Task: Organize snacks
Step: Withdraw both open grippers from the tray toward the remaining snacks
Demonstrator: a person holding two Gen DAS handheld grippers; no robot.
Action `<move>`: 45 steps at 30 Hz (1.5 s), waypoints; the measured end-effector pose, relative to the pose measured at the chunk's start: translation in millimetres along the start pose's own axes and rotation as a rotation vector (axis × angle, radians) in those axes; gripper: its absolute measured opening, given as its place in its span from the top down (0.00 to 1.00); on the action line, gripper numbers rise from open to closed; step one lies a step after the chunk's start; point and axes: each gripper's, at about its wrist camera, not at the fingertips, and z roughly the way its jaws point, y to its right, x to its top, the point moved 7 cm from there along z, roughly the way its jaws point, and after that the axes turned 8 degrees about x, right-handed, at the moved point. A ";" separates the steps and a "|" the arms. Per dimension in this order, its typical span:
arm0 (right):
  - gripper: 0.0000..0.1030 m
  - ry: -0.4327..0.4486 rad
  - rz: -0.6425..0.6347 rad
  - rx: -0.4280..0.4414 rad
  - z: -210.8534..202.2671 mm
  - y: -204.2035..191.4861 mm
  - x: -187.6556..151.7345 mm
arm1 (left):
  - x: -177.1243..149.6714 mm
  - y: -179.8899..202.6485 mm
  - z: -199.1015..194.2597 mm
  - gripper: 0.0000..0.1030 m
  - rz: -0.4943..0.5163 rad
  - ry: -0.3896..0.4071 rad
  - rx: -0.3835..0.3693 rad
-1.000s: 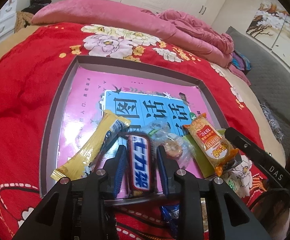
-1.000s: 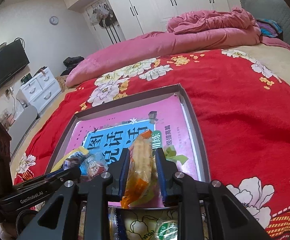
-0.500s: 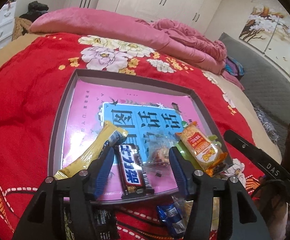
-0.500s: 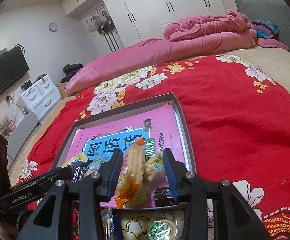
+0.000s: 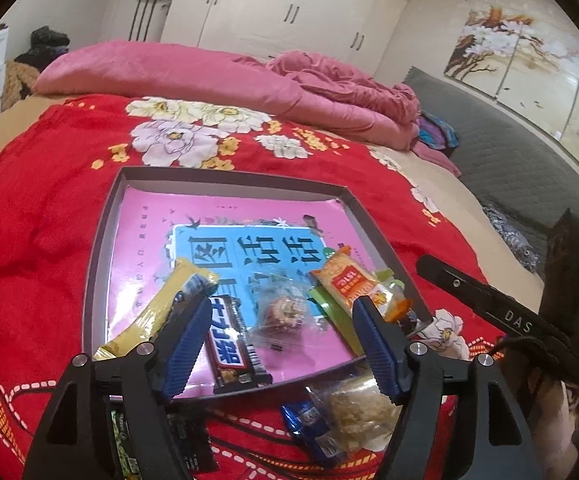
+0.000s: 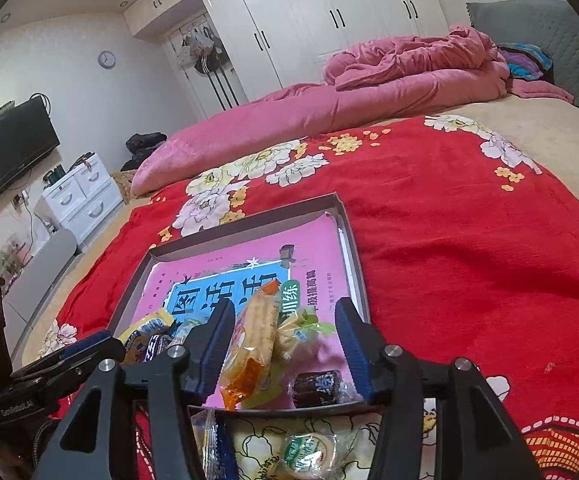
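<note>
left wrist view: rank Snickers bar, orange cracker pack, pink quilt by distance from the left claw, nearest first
1. Snickers bar: in the tray, between the opening fingers of the left claw, beside the left one, untouched.
2. Orange cracker pack: in the tray, just past the right finger.
3. Pink quilt: far end of the bed.

The bed [image 6: 469,240] is covered by a red blanket with a floral print [image 5: 29,208]. A rumpled pink quilt [image 5: 217,80] lies along the far edge. A shallow grey cardboard tray [image 5: 101,240] rests directly on the blanket, near the near edge. Loose wrapped snacks lie on the blanket between the tray and the near edge: a blue packet [image 5: 309,428], a clear-wrapped pale pastry [image 5: 357,408] and a round green-labelled sweet [image 6: 309,448].
</note>
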 end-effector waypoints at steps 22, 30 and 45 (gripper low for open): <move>0.42 0.000 -0.012 0.020 -17.9 7.9 -4.1 | -30.6 50.3 -18.5 0.25 0.243 -0.011 -0.087; 0.38 -0.015 -0.021 0.029 -22.7 7.7 -9.2 | -38.0 55.4 -20.1 0.25 0.253 -0.030 -0.107; 0.30 -0.061 -0.075 0.036 -26.7 5.1 -21.6 | -53.7 64.0 -21.3 0.25 0.313 -0.060 -0.125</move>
